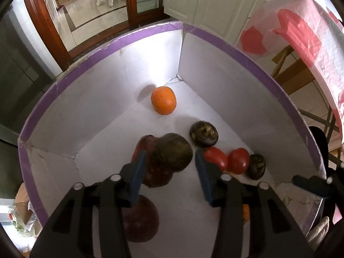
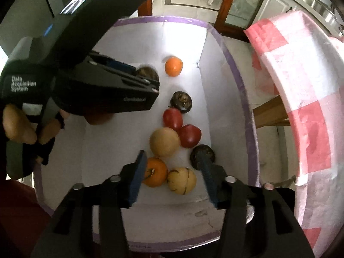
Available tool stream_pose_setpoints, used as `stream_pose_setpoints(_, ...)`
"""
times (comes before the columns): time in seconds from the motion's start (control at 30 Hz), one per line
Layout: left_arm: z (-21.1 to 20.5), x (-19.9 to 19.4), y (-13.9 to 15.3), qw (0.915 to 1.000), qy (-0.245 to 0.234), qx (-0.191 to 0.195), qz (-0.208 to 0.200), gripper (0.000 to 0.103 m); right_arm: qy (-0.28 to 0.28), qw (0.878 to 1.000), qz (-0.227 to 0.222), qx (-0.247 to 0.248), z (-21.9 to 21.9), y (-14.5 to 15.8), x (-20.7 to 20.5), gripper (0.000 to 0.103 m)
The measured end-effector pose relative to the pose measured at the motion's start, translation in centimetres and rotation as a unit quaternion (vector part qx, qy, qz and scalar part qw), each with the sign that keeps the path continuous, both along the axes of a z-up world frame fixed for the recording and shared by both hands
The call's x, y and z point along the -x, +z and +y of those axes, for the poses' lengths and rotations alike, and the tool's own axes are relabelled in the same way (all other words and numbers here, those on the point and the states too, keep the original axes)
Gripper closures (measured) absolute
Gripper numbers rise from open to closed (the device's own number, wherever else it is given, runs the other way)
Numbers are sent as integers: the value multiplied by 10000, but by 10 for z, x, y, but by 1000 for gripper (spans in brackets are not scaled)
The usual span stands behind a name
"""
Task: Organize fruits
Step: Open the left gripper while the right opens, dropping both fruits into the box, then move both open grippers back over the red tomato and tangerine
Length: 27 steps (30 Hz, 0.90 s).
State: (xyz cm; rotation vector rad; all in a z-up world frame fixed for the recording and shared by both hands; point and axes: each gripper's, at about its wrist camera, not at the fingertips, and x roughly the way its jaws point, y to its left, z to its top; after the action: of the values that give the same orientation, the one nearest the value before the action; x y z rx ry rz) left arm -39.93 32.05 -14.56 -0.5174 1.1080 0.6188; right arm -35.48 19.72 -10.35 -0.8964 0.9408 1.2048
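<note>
A white box with a purple rim [image 1: 247, 53] [image 2: 240, 81] holds the fruit. My left gripper [image 1: 169, 163] is open inside the box, its jaws either side of a dark brown-green fruit [image 1: 172, 152] that rests on a dark red one [image 1: 150, 172]. Another dark red fruit [image 1: 139, 221] lies below its fingers. An orange [image 1: 163, 100] [image 2: 173, 66] lies in the far corner. My right gripper [image 2: 172, 167] is open above an orange [image 2: 154, 172], a yellow streaked fruit [image 2: 181, 180] and a tan one [image 2: 164, 142]. Two red tomatoes [image 2: 181, 126] and dark fruits [image 2: 181, 101] lie beyond.
A table with a pink and white checked cloth [image 2: 301, 86] stands right of the box, with wooden legs [image 2: 271, 111] below it. My left gripper's black body [image 2: 103, 90] and the hand holding it fill the left of the right wrist view. Tiled floor and a wooden door frame [image 1: 43, 21] lie behind.
</note>
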Motion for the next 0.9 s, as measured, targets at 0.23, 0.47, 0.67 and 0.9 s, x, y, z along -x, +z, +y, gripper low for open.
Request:
stream_pose_setpoints(0.23,2,-1,11,9998,161,-121,-31,21,-50,9999,11,-127,-5,8,-3,34)
stream_pose_setpoints(0.47,0,-4,19,9998,121,-170,-15,20,-178,9991,81,-383,-11,23,-8,34)
stream_pose_setpoints(0.67,-5,-10,36,9992,35,-396,-6,17,-287,9964,158,-780,-17,42,-15,34)
stream_pose_setpoints(0.9,-15,-22,72,9956,-93,-922,-104,10,-569,9842,131,-1669,-44,94,-33,28)
